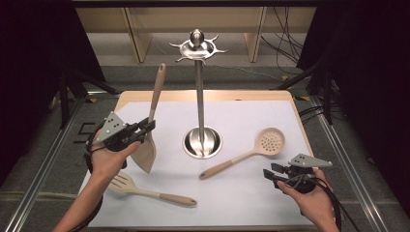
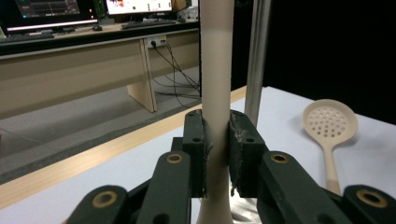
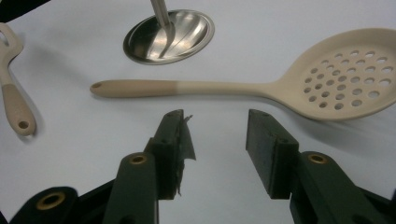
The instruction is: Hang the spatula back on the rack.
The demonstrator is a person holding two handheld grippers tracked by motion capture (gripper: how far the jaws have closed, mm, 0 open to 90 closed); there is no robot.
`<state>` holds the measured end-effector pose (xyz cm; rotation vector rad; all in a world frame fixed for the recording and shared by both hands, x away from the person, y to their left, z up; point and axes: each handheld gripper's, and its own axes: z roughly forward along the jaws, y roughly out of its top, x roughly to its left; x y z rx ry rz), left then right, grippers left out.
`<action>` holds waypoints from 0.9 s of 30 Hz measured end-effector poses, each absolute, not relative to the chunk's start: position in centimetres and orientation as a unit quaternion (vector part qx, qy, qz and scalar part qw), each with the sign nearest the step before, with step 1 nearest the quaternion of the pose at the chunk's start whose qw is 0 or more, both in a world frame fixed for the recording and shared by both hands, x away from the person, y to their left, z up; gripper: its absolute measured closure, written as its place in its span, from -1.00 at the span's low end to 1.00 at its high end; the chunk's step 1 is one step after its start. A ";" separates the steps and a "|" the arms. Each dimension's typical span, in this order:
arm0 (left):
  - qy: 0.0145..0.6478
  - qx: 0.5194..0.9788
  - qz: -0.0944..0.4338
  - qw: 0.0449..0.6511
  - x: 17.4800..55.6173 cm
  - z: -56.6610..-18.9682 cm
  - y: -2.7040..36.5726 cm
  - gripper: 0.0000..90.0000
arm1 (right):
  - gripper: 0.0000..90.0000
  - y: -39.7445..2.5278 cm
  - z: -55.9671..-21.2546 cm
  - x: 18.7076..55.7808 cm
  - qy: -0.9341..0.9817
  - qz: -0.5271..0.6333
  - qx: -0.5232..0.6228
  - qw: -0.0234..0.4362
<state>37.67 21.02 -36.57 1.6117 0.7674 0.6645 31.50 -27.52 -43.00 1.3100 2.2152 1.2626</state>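
Note:
A beige spatula (image 1: 153, 111) stands nearly upright, blade down, at the table's left. My left gripper (image 1: 147, 127) is shut on its neck; in the left gripper view the pale handle (image 2: 216, 70) rises between the two pads. A steel utensil stand (image 1: 198, 92) with a round base (image 1: 202, 141) and hooked top (image 1: 196, 47) rises at the centre. A beige perforated spoon (image 1: 251, 152) lies to the right of the base. My right gripper (image 1: 271, 172) hangs open just in front of that spoon's handle (image 3: 187, 87), nothing between its jaws.
A beige slotted turner (image 1: 150, 190) lies near the front left, close to my left forearm. The white mat (image 1: 241, 193) covers a wooden tabletop (image 1: 130, 95). Dark frame rails and cables (image 1: 290, 38) run around the table; a desk with monitors (image 2: 84, 14) stands beyond.

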 end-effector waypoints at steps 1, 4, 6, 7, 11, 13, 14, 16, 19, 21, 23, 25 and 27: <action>0.324 0.690 0.285 0.581 37.6 -36.5 21.0 0.73 | 0.29 -27.5 -43.0 31.5 0.765 0.437 0.453 0.136; 0.305 0.685 0.295 0.592 37.6 -36.1 20.8 0.73 | 0.29 -27.5 -43.0 31.5 0.765 0.436 0.453 0.137; 0.301 0.684 0.297 0.595 37.5 -35.9 20.8 0.73 | 0.29 -27.5 -43.0 31.5 0.765 0.436 0.453 0.137; 0.300 0.683 0.297 0.596 37.5 -35.9 20.7 0.73 | 0.28 -27.6 -42.9 31.5 0.768 0.429 0.455 0.140; 0.298 0.680 0.299 0.600 37.3 -35.7 20.6 0.73 | 0.29 -27.6 -43.0 31.6 0.770 0.434 0.445 0.145; 0.293 0.682 0.303 0.598 37.2 -35.6 20.7 0.73 | 0.29 -27.8 -42.9 31.7 0.774 0.430 0.437 0.156; 0.292 0.682 0.303 0.598 37.2 -35.5 20.6 0.73 | 0.29 -27.8 -42.9 31.7 0.776 0.427 0.438 0.156; 0.289 0.682 0.306 0.598 37.0 -35.3 20.6 0.73 | 0.29 -27.7 -43.0 31.7 0.773 0.431 0.438 0.157; 0.286 0.681 0.307 0.600 36.8 -35.0 20.3 0.73 | 0.29 -27.8 -42.9 31.7 0.774 0.429 0.438 0.156; 0.283 0.681 0.306 0.602 36.7 -34.9 20.1 0.73 | 0.29 -27.7 -42.9 31.7 0.773 0.431 0.438 0.158; 0.288 0.683 0.299 0.601 36.4 -34.8 20.0 0.73 | 0.29 -27.7 -43.0 31.7 0.773 0.431 0.438 0.157; 0.284 0.680 0.302 0.604 36.4 -34.7 19.8 0.73 | 0.28 -27.7 -42.9 31.7 0.772 0.431 0.440 0.155; 0.283 0.680 0.302 0.605 36.3 -34.7 19.6 0.73 | 0.29 -27.4 -42.9 31.5 0.767 0.431 0.455 0.137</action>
